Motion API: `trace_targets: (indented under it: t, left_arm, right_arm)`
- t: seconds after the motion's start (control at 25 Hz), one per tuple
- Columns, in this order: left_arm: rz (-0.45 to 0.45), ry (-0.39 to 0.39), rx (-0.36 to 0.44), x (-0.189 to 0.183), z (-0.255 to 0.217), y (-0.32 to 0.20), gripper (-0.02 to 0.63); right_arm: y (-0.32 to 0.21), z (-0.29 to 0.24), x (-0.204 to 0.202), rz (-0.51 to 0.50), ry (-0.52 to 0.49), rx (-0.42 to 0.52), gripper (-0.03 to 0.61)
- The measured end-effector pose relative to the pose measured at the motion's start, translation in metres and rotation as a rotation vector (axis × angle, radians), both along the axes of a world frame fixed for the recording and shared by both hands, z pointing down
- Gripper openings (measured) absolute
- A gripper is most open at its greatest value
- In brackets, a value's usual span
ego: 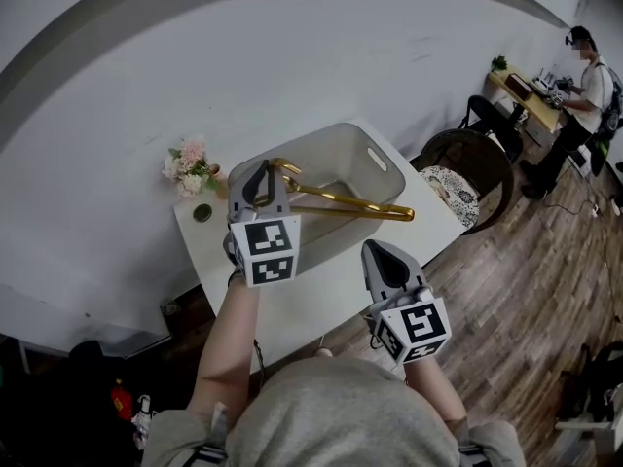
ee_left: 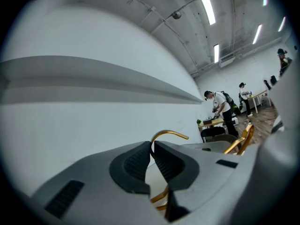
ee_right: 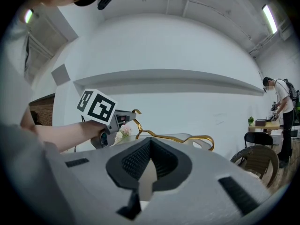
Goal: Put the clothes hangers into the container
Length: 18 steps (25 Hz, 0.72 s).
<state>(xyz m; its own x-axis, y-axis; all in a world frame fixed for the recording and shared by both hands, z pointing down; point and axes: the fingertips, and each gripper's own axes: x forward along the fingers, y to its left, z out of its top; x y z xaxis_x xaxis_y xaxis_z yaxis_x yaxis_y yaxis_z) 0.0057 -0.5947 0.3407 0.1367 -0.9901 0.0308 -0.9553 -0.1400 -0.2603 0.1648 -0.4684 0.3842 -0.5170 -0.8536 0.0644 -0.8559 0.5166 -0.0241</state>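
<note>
Currently, my left claw [ego: 264, 175] is pressed together on the gold hanger [ego: 343, 202], pinching it at the neck; in the left gripper view the hook [ee_left: 169, 134] curls up just beyond the claw tips and more gold rod shows below them. The hanger hangs over the open grey container [ego: 385, 158] on the white counter [ego: 321, 305]; its long arm runs across the opening and its end reaches the near right rim; I cannot tell whether it touches that rim. My right claw [ego: 386, 253] hovers over the counter in front of the container, pressed together with nothing between the pads.

Handling notes, as judgement only:
- The hanger looks like thin metal rod; expect it to be stiff and light, with no give under the pads.
- The finish is glossy; treat it as slippery; a thin round rod can roll or pivot in a two-pad pinch.
- The neck below the hook is the sound place to take hold; it sits near the balance point, so neither arm drags the piece down.
- The arms are long against the container; a tilt should let the far end clear the rim; the hook may snag a handle cut-out.
</note>
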Motion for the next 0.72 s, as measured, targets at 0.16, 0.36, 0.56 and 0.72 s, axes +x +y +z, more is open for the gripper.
trace_targets:
  t: [0.16,0.36,0.56,0.72]
  left_arm:
    - [-0.023,-0.023,-0.039,-0.013,0.012,0.002,0.021]
    - [-0.042,-0.034,-0.078,-0.023,0.029,0.007,0.021]
    - [-0.056,-0.039,-0.115,-0.032,0.042,0.011,0.025]
    - [-0.062,-0.03,-0.139,-0.035,0.051,0.016,0.025]
  right_arm:
    - [-0.006,0.004,-0.002,-0.009,0.002,-0.004,0.003]
    - [-0.009,0.008,-0.009,-0.028,0.001,-0.008,0.002]
    - [-0.013,0.01,-0.014,-0.038,0.0,-0.014,0.002]
    - [-0.013,0.012,-0.014,-0.043,-0.002,-0.019,0.003]
